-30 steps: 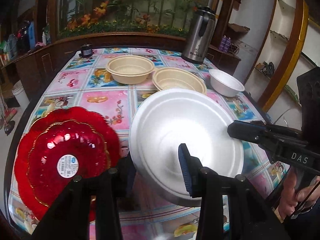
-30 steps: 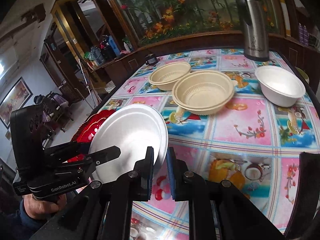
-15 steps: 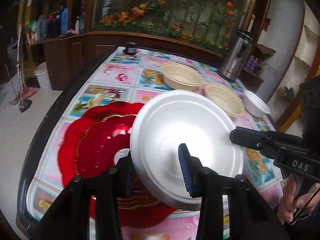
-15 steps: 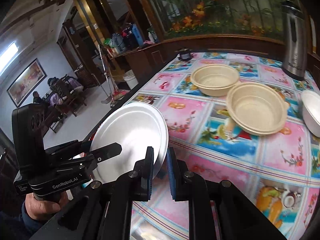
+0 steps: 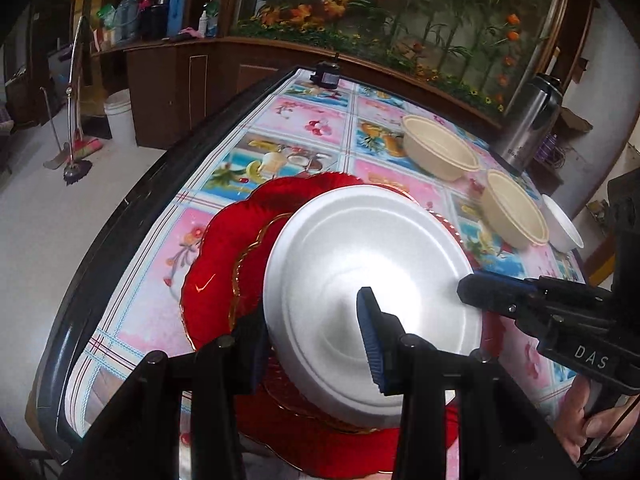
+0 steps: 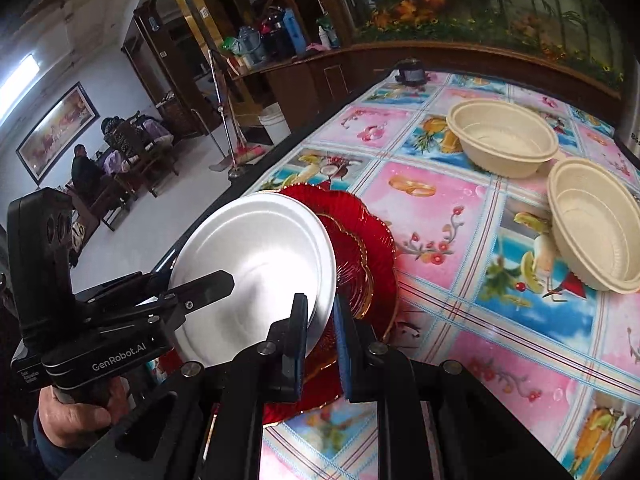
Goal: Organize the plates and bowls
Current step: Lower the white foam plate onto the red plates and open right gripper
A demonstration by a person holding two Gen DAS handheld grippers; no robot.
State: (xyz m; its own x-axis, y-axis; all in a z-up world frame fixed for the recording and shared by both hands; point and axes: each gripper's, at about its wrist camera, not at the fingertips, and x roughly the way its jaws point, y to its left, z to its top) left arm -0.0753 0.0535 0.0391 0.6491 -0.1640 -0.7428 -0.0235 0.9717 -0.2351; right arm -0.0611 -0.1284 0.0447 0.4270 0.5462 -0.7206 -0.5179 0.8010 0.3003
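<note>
**White plate carried over the red stack**

A second ago the white plate (image 5: 372, 288) hung over bare tabletop (image 5: 288, 120); now it hovers above the red plates (image 5: 224, 276). Left gripper (image 5: 312, 344) and right gripper (image 6: 320, 336) fingers both clamp its rim; lowering looks next.

The floor (image 5: 36, 216) is pale and smooth. A mop (image 5: 72, 152) leans near a white bucket (image 5: 118, 114) beside dark brown cupboards (image 5: 168, 92). Bottles (image 5: 176, 10) sit on top of them — blue, green and black ones. Behind the surface (image 5: 280, 148), with its cloth of pink and blue squares, runs a long picture of green plants and orange flowers (image 5: 400, 12). Far off, a framed picture (image 6: 56, 130) hangs on a white wall, a bright light (image 6: 20, 78) glows above it — and people sit on chairs (image 6: 120, 152) there. A tall gold-edged doorway (image 6: 188, 24) stands nearby.
</note>
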